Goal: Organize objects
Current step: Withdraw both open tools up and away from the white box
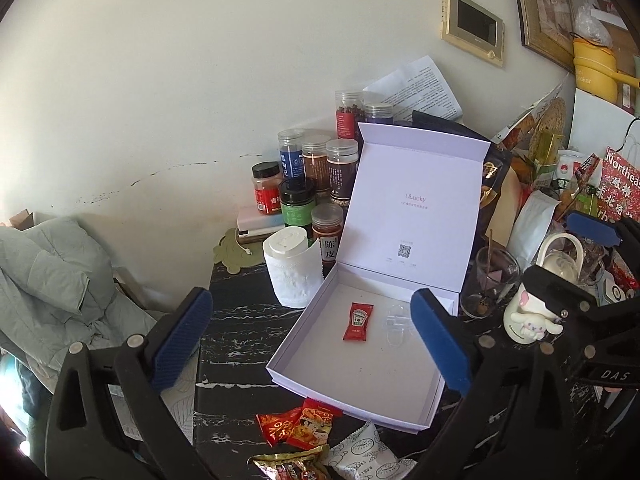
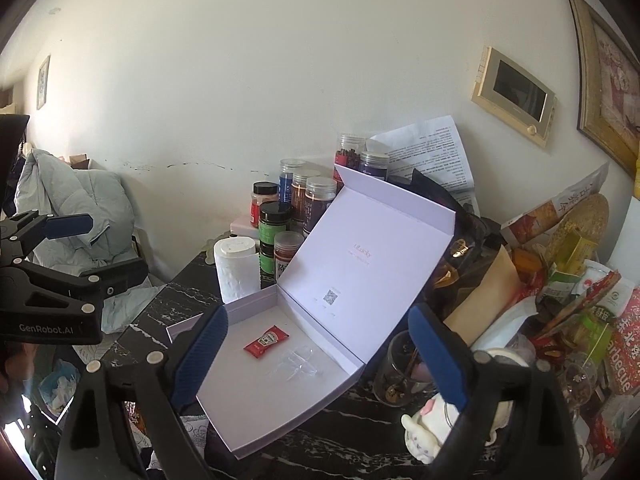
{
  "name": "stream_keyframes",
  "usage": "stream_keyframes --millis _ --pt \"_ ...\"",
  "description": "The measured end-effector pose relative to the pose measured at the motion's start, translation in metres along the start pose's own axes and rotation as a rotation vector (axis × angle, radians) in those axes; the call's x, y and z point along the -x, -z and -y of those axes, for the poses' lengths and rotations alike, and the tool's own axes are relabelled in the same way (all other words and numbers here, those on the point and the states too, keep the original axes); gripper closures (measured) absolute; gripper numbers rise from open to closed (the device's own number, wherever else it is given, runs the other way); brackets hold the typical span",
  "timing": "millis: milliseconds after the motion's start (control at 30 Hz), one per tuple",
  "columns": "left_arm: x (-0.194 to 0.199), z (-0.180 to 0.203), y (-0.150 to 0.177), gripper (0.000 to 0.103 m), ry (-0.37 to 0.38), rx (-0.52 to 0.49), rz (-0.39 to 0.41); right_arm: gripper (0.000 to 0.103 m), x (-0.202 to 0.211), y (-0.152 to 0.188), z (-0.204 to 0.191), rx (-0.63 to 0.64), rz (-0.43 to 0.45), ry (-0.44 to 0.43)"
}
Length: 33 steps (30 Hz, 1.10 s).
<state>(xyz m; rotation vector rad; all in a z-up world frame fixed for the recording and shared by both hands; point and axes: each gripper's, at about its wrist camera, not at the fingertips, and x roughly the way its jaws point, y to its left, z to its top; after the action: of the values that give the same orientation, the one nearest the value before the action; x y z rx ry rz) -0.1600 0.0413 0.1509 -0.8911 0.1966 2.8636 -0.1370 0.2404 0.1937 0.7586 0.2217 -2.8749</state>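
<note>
We have only begun: the white box (image 1: 360,400) stands with its lid up, holding just a red ketchup sachet (image 1: 357,321) and a clear plastic piece (image 1: 394,322) beside it. Snack packets (image 1: 298,424) lie outside the box's front edge, not yet packed. Our left gripper (image 1: 312,340) and right gripper (image 2: 318,356) both gape wide and empty above the box.

— What's on the wall past my table?
— A cream intercom panel (image 1: 474,24) beside a gilt-framed picture (image 1: 545,6); a grey-green padded jacket (image 1: 48,276) lies heaped off the table's left edge.
</note>
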Motion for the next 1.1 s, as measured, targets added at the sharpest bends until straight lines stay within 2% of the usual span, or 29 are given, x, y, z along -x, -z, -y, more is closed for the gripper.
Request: stream_keyframes --millis 267,467,667,800,1100 --pt "0.031 -0.001 0.018 0.002 -0.013 -0.014 0.044 0.004 0.019 0.015 -0.004 -0.023 -0.001 -0.017" --pt "0.041 0.003 0.04 0.001 -0.034 -0.035 0.039 0.003 0.026 0.03 -0.012 -0.022 -0.013 -0.013" --pt "0.046 -0.004 0.062 0.002 0.009 0.011 -0.002 0.003 0.029 0.049 -0.022 -0.029 -0.038 -0.028" --pt "0.044 -0.007 0.079 0.002 0.008 0.026 -0.052 0.003 0.032 0.062 -0.03 -0.027 -0.053 -0.034" --pt "0.041 -0.015 0.115 0.002 0.015 0.056 -0.104 0.003 0.031 0.091 -0.048 -0.032 -0.104 -0.079"
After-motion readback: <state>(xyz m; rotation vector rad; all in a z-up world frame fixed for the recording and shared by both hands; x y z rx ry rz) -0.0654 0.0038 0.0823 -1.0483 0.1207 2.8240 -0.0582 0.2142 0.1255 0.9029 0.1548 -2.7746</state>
